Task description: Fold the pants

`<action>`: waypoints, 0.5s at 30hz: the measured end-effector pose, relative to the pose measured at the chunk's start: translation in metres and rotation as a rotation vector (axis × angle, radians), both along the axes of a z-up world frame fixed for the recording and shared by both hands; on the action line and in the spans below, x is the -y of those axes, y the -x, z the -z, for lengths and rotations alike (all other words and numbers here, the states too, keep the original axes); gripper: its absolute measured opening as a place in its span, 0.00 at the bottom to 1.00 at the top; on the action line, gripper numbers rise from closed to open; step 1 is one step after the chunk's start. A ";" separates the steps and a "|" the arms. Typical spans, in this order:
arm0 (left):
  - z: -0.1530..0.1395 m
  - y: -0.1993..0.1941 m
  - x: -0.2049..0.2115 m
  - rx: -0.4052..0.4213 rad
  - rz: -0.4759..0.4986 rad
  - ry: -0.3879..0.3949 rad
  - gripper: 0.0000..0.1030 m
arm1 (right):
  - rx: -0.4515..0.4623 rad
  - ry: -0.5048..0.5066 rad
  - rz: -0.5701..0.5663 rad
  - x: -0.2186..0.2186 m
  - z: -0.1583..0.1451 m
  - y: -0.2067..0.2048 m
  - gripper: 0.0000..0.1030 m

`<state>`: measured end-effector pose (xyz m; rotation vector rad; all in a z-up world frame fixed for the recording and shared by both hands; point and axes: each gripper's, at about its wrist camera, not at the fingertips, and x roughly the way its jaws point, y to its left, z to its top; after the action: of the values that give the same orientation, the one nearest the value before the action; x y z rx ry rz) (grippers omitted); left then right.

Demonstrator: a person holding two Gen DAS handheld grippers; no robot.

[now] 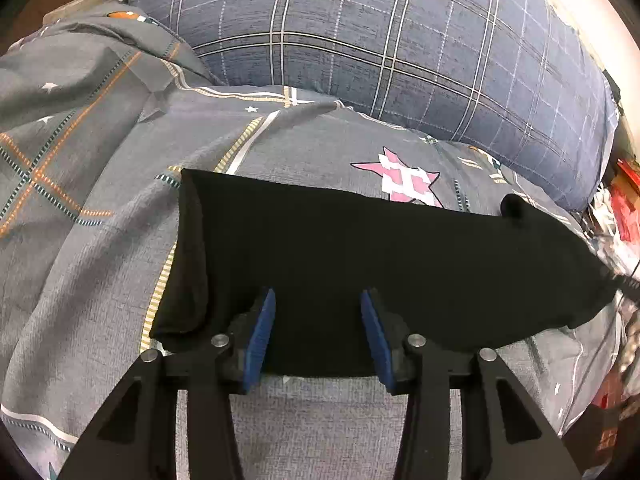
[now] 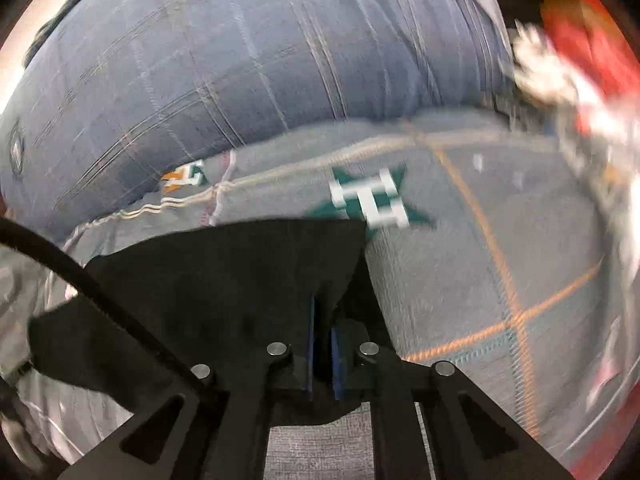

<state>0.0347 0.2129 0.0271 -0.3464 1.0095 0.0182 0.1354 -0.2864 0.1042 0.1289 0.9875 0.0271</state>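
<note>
The black pants [image 1: 360,256] lie folded on a grey patterned bed cover [image 1: 100,200], stretching from centre left to the right edge. My left gripper [image 1: 318,300] is open, its blue pads over the near edge of the pants, holding nothing. In the right wrist view, my right gripper [image 2: 323,312] is shut on the right end of the black pants [image 2: 224,280], lifting that end off the bed cover [image 2: 480,260]. This view is blurred by motion.
A large blue plaid pillow [image 1: 380,40] lies behind the pants; it also shows in the right wrist view [image 2: 220,60]. Red and white clutter [image 1: 620,216] sits past the bed's right edge. A black cable [image 2: 80,276] crosses the right view.
</note>
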 end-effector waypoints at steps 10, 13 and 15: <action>0.002 -0.002 0.012 0.016 0.012 -0.081 0.49 | 0.101 -0.107 0.076 0.022 -0.014 -0.034 0.05; 0.004 -0.002 0.015 0.028 0.021 -0.103 0.52 | 0.027 -0.078 0.103 0.029 0.015 -0.033 0.05; 0.005 -0.002 0.018 0.035 0.030 -0.113 0.57 | -0.004 -0.062 0.123 0.038 0.030 -0.023 0.06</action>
<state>0.0366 0.1949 0.0225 -0.2276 0.9741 0.0418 0.1582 -0.3247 0.0743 0.2465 0.9817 -0.0557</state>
